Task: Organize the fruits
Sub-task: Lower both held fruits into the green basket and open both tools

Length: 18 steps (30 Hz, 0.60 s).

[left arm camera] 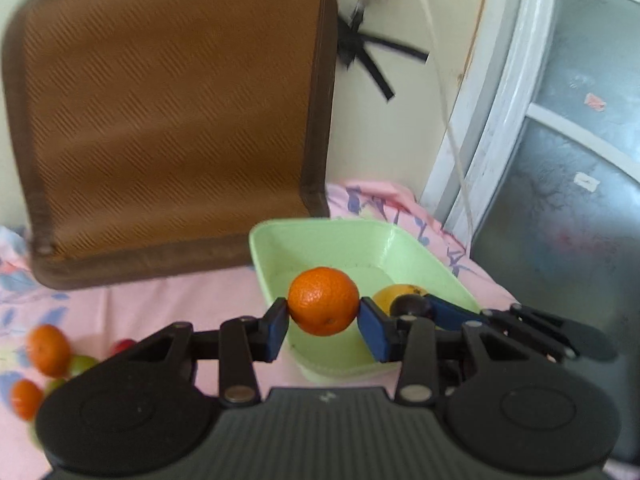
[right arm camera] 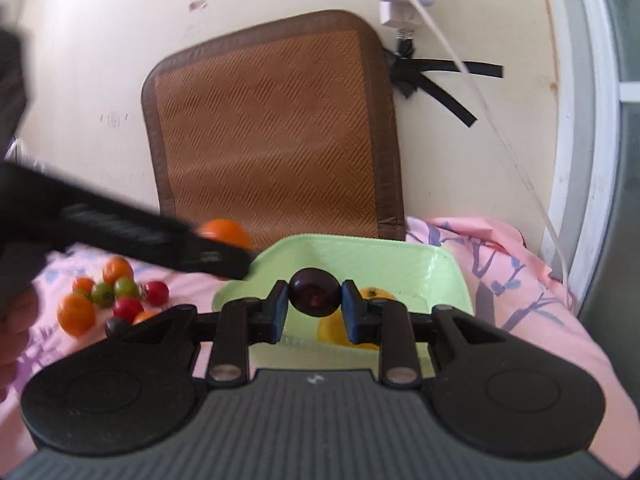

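Observation:
My left gripper (left arm camera: 323,322) is shut on an orange mandarin (left arm camera: 323,301) and holds it above the near left part of the green tray (left arm camera: 320,240). My right gripper (right arm camera: 314,312) is shut on a dark plum (right arm camera: 314,297) and holds it over the green tray (right arm camera: 400,260). A yellow fruit (right arm camera: 332,332) lies in the tray, also in the left wrist view (left arm camera: 394,294). The right gripper with the plum (left arm camera: 412,305) shows in the left wrist view. The left gripper, blurred, shows with the mandarin (right arm camera: 224,232) in the right wrist view.
A pile of loose fruit lies on the pink sheet (right arm camera: 520,300) to the left: mandarins (right arm camera: 76,314), red (right arm camera: 156,293) and green (right arm camera: 103,294) small fruits. A brown woven mat (right arm camera: 272,128) leans on the wall behind the tray. A window frame (right arm camera: 592,160) is at the right.

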Each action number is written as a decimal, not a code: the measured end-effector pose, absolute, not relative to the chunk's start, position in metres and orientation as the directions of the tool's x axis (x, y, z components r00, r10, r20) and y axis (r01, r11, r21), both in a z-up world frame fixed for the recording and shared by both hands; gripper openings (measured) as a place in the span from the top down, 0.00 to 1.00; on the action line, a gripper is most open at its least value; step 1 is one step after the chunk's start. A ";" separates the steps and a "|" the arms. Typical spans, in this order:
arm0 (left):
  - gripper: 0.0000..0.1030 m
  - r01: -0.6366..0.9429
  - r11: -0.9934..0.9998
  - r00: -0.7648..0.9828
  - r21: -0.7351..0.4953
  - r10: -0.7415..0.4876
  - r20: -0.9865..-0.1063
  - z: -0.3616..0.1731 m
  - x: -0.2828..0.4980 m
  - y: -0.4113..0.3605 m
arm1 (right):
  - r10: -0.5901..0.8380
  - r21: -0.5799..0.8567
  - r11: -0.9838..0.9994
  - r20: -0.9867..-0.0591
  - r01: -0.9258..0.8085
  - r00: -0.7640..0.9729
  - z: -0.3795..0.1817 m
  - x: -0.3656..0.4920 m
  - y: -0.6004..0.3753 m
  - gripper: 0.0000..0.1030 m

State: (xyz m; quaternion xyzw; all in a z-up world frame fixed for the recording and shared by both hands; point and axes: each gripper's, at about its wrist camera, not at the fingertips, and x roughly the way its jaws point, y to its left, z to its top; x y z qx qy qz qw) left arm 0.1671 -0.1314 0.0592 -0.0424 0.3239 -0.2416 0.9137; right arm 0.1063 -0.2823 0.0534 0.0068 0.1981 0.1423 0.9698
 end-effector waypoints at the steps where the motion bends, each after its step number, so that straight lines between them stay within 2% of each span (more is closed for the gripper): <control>1: 0.62 0.416 0.876 0.666 -0.246 -0.477 -0.573 0.056 0.171 -0.134 | 0.278 0.061 0.959 -0.388 -0.277 0.879 0.052 0.107 -0.280 0.69; 4: 0.59 0.415 0.876 0.666 -0.246 -0.477 -0.574 0.051 0.175 -0.139 | 0.276 0.037 0.958 -0.396 -0.285 0.876 0.049 0.108 -0.277 0.69; 7: 0.50 0.416 0.874 0.668 -0.252 -0.482 -0.568 0.051 0.177 -0.141 | 0.259 -0.007 0.959 -0.390 -0.284 0.884 0.048 0.105 -0.272 0.67; 8: 0.48 0.416 0.872 0.666 -0.258 -0.485 -0.567 0.052 0.176 -0.140 | 0.254 -0.016 0.959 -0.387 -0.281 0.886 0.048 0.104 -0.271 0.58; 10: 0.48 0.411 0.875 0.674 -0.257 -0.481 -0.561 0.056 0.171 -0.137 | 0.246 -0.016 0.963 -0.373 -0.271 0.895 0.049 0.102 -0.273 0.52; 15: 0.48 0.368 0.882 0.732 -0.295 -0.470 -0.493 0.079 0.145 -0.093 | 0.242 0.032 0.968 -0.350 -0.247 0.905 0.053 0.097 -0.283 0.53; 18: 0.47 0.280 0.912 0.798 -0.299 -0.395 -0.455 0.088 0.119 -0.042 | 0.242 0.060 0.970 -0.329 -0.235 0.913 0.057 0.093 -0.287 0.54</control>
